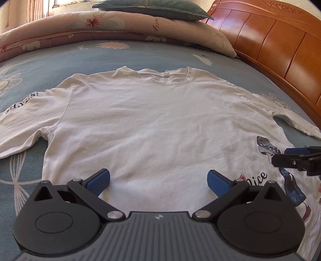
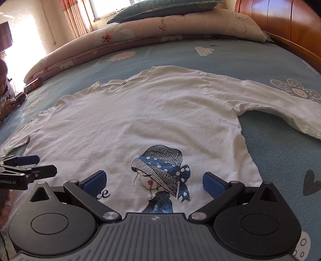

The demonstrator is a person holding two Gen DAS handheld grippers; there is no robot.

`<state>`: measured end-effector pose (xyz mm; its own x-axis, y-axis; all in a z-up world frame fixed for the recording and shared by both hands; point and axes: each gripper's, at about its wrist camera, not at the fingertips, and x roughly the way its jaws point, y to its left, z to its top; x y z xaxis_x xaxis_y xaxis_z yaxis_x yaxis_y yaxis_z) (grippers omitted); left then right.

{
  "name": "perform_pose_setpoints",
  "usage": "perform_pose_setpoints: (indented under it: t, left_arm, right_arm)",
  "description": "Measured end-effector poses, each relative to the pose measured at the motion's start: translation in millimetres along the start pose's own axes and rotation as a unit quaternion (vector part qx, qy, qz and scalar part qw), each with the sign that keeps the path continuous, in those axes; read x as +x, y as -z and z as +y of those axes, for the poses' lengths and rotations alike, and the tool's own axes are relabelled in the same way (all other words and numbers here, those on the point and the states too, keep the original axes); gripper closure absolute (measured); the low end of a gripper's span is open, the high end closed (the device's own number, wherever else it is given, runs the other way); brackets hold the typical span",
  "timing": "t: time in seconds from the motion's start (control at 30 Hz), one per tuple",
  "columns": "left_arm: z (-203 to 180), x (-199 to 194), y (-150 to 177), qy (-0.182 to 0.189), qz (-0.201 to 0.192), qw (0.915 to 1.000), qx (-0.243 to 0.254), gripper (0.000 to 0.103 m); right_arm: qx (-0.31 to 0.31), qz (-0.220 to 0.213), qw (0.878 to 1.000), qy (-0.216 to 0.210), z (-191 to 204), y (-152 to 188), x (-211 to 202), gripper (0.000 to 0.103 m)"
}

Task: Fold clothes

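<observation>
A white T-shirt (image 1: 152, 120) lies spread flat on the bed, collar away from me and both sleeves out to the sides. A print of a girl in a blue hat (image 2: 160, 168) sits near its lower hem. My left gripper (image 1: 158, 181) hovers open over the plain lower middle of the shirt, nothing between its blue pads. My right gripper (image 2: 154, 183) hangs open over the print on the T-shirt (image 2: 140, 112). Each gripper shows at the edge of the other's view: the right gripper (image 1: 297, 157) and the left gripper (image 2: 30, 166).
The blue flowered bedsheet (image 1: 140, 54) surrounds the shirt. A rolled pink quilt (image 1: 112, 26) with a green pillow (image 1: 156, 8) lies at the far side. A wooden headboard (image 1: 276, 46) runs along the right. A person (image 2: 6, 90) with a phone sits beside the bed; a can (image 2: 33, 85) lies nearby.
</observation>
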<state>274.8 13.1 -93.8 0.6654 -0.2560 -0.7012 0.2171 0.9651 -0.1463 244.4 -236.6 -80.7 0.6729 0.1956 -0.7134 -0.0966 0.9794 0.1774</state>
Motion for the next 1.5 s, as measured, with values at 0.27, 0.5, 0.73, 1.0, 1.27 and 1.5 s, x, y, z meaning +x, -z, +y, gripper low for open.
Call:
perform_pose_setpoints:
  t: [0.27, 0.5, 0.73, 1.0, 1.27, 1.5]
  left_arm:
    - [3.8, -0.8, -1.2, 0.008, -0.002, 0.9999, -0.014, 0.001]
    - [6.3, -1.1, -1.4, 0.013, -0.007, 0.9995, -0.028, 0.001]
    - [10.6, -1.6, -3.5, 0.022, -0.006, 0.9989, -0.040, 0.001]
    - [8.0, -1.2, -1.7, 0.015, -0.007, 0.9993, -0.033, 0.001]
    - [4.1, -1.9, -1.3, 0.008, -0.004, 0.9998, -0.017, 0.001]
    - [-2.0, -5.8, 0.0, 0.024, -0.001, 0.9996, -0.017, 0.001]
  right_arm:
    - [0.023, -0.021, 0.998, 0.063, -35.4, 20.8, -29.3, 0.000]
    - [0.003, -0.059, 0.998, 0.012, -14.2, -16.2, -7.2, 0.000]
    - [0.006, -0.040, 0.997, 0.063, -46.2, -9.6, 3.7, 0.001]
    - [0.095, -0.069, 0.993, -0.004, -47.4, 20.7, -54.3, 0.000]
    - [0.070, -0.039, 0.992, 0.096, -40.4, 56.7, -63.1, 0.000]
    - [0.086, -0.049, 0.993, 0.067, -27.0, 71.2, -84.2, 0.000]
